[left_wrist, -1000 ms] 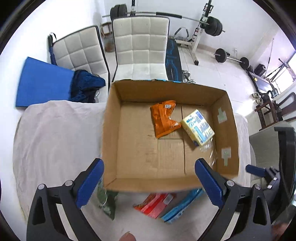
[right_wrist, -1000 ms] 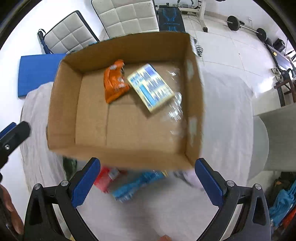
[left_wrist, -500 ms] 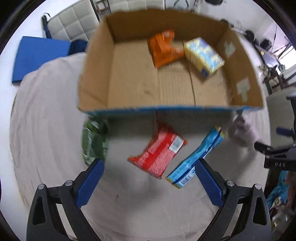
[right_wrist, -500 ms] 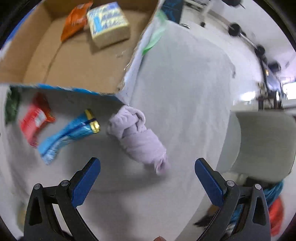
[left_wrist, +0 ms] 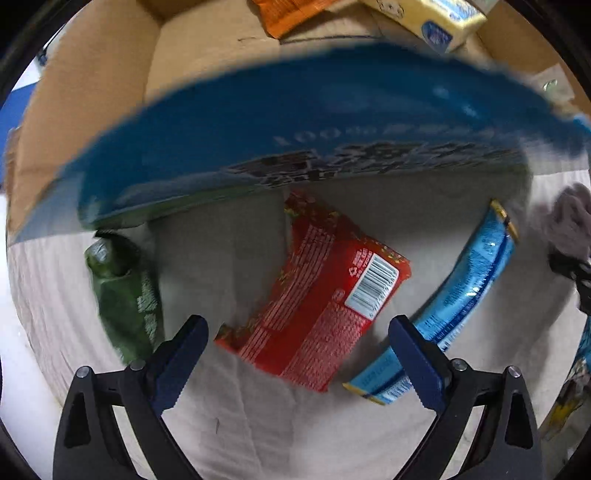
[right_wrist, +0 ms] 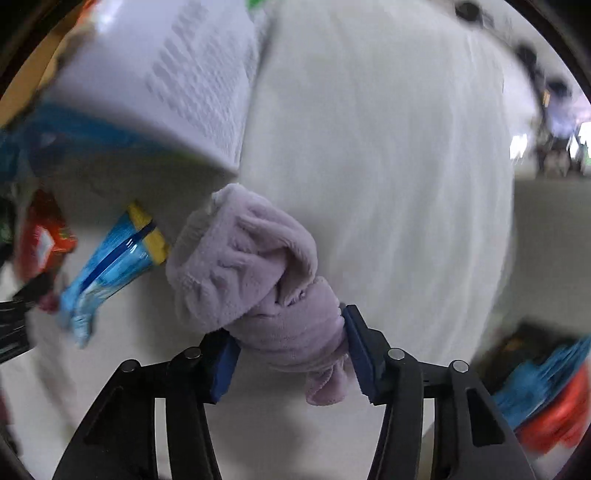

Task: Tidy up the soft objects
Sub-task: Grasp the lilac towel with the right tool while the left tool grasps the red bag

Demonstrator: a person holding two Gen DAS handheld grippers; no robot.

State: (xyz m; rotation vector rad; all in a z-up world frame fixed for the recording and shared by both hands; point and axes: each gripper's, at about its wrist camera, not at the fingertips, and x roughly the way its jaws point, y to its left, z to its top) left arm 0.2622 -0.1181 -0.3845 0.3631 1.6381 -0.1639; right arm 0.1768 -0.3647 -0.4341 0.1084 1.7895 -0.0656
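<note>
Your lilac fleece cloth (right_wrist: 255,280), rolled and bunched up, lies on the white sheet with its narrow end pinched between your right gripper's (right_wrist: 290,350) pads; its fat end touches the yellow tip of the blue packet (right_wrist: 110,266). That long blue packet (left_wrist: 454,306) lies diagonally beside the red packet (left_wrist: 325,291), barcode side up, flat, with the crumpled green packet (left_wrist: 125,295) further left. In the cardboard box (left_wrist: 85,110) sit an orange packet (left_wrist: 291,14) and a yellow pack (left_wrist: 424,18).
</note>
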